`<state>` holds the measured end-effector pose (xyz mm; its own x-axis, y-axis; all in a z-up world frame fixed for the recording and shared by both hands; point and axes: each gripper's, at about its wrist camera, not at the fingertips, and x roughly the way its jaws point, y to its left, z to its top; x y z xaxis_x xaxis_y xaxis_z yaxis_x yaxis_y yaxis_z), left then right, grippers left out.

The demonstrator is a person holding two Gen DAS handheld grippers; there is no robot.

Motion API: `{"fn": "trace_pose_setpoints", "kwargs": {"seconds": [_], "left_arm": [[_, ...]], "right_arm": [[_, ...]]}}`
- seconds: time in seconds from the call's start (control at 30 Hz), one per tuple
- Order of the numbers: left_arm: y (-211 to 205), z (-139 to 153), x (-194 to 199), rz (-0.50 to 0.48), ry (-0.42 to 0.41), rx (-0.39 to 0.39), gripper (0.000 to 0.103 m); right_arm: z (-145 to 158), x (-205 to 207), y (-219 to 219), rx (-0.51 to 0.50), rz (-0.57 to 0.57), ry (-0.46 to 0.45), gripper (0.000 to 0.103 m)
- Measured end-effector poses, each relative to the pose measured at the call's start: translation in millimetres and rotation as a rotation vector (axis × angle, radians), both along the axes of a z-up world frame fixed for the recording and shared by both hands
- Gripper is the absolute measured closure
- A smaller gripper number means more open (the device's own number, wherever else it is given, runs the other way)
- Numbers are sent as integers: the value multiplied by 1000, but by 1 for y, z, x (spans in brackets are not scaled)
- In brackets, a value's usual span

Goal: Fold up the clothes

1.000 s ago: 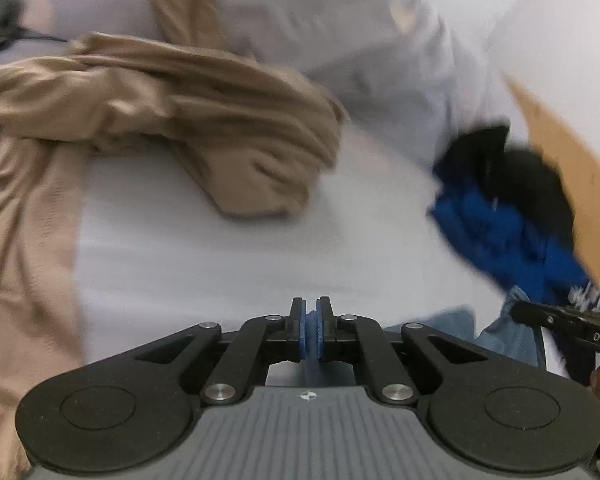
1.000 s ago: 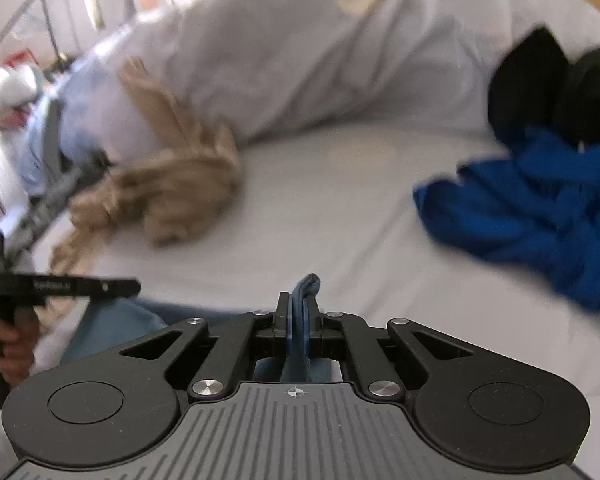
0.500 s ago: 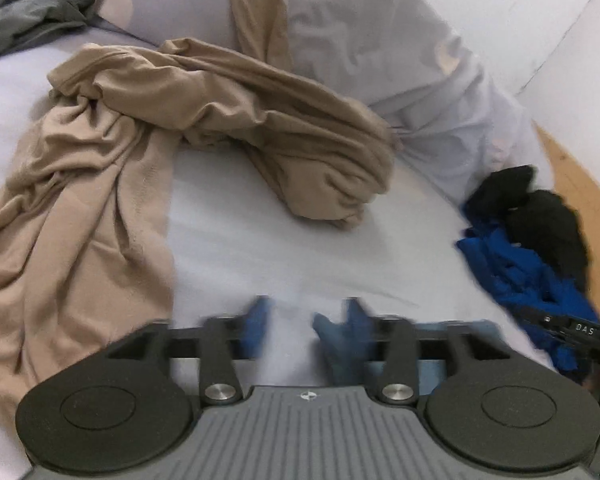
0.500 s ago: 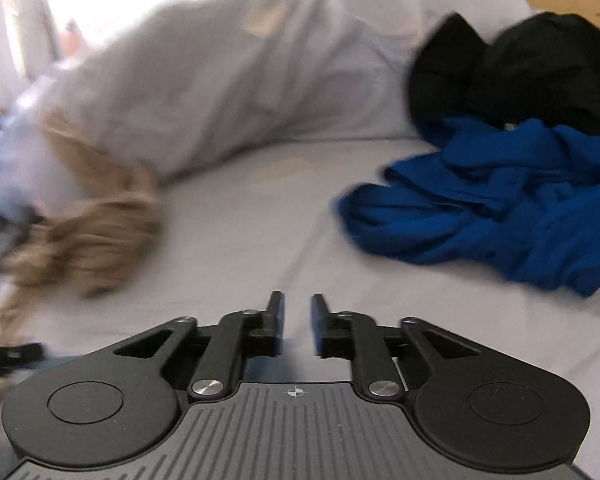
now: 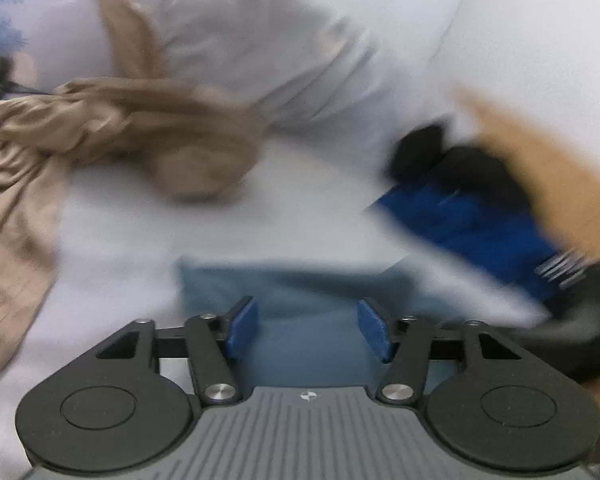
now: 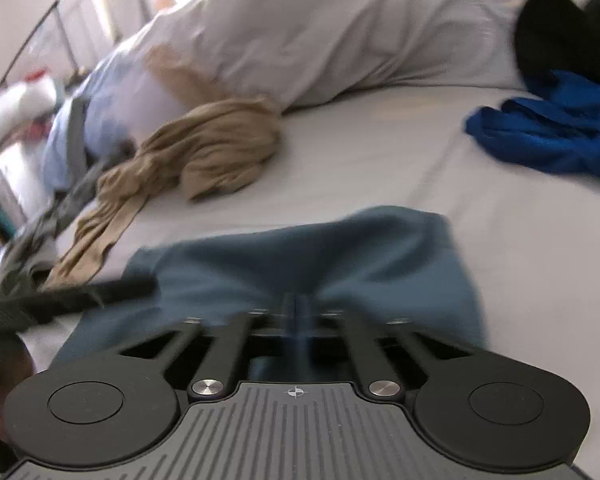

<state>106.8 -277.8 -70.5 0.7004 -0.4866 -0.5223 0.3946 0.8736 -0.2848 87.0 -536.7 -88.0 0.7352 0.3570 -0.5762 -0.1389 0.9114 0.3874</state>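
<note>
— So how far along is the folding?
— Barely begun. The slate-blue garment (image 6: 332, 256) lies flat on the bed (image 6: 380, 160); the right gripper (image 6: 296, 312) is clenched on its near edge, the left gripper (image 5: 306, 326) closing, pads clear. The tan garment (image 6: 204, 152) and royal-blue garment (image 6: 556, 132) remain crumpled.

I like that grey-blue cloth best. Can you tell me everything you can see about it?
The grey-blue cloth is soft, plain fabric lying fairly flat on the white bed sheet, with a straight far edge and a squarish corner. The right gripper is shut, pinching its near edge. The left gripper is above it, jaws closing, pads not pressing yet.
</note>
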Motion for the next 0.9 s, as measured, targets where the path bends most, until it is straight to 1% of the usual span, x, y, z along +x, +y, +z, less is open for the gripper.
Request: {"fn": "trace_pose_setpoints", "kwargs": {"seconds": [0.03,0.07,0.1,0.13,0.17,0.2,0.23,0.27,0.33,0.4,0.43,0.47,0.5,0.53,0.6,0.63,0.67,0.73,0.77,0.8,0.87,0.9], "left_arm": [[-1,0,-3,4,-21,21,47],[-2,3,-5,12,-32,37,47],[-3,7,-7,24,-45,59,47],[-1,13,-12,51,-67,88,42],[2,19,-17,92,-101,106,37],[8,27,-21,133,-137,93,35],[15,34,-24,156,-157,53,30],[19,42,-23,167,-163,-8,24],[10,54,-13,173,-154,-80,20],[-8,64,-3,177,-150,-122,17],[-20,68,1,176,-163,-122,10],[-33,69,6,184,-175,-121,0],[-43,67,12,199,-172,-132,0],[-47,62,21,225,-144,-158,0],[-50,44,41,283,-67,-210,0],[-50,33,51,308,-26,-219,0],[-49,21,61,332,13,-224,0],[-46,-1,75,363,56,-220,0],[-43,-8,77,370,69,-232,0],[-42,-11,76,372,60,-234,0],[-45,-13,77,372,40,-209,0],[-48,-13,79,371,40,-187,0]], "right_arm": [[0,-2,-7,38,-17,1,103],[2,-5,-9,33,-39,-4,103],[6,-10,-8,1,-62,-18,103],[10,-14,-6,-39,-88,-30,101],[15,-17,-6,-105,-146,-40,85],[21,-21,-5,-166,-205,-55,75],[27,-25,-7,-193,-256,-91,45],[33,-28,-10,-160,-276,-135,18],[42,-29,-17,-35,-304,-237,0],[47,-19,-18,47,-357,-296,0],[47,-8,-17,89,-384,-292,0],[43,3,-20,152,-402,-266,0],[36,15,-26,242,-422,-226,0],[25,26,-35,358,-453,-177,0],[-7,45,-56,598,-566,-89,0],[-24,52,-63,678,-613,-66,0],[-33,58,-67,703,-645,-83,0],[-37,66,-65,649,-623,-207,0],[-40,73,-61,612,-605,-213,0],[-41,78,-58,571,-589,-207,0],[-41,84,-53,517,-548,-229,0],[-42,85,-54,514,-545,-236,0]]}}
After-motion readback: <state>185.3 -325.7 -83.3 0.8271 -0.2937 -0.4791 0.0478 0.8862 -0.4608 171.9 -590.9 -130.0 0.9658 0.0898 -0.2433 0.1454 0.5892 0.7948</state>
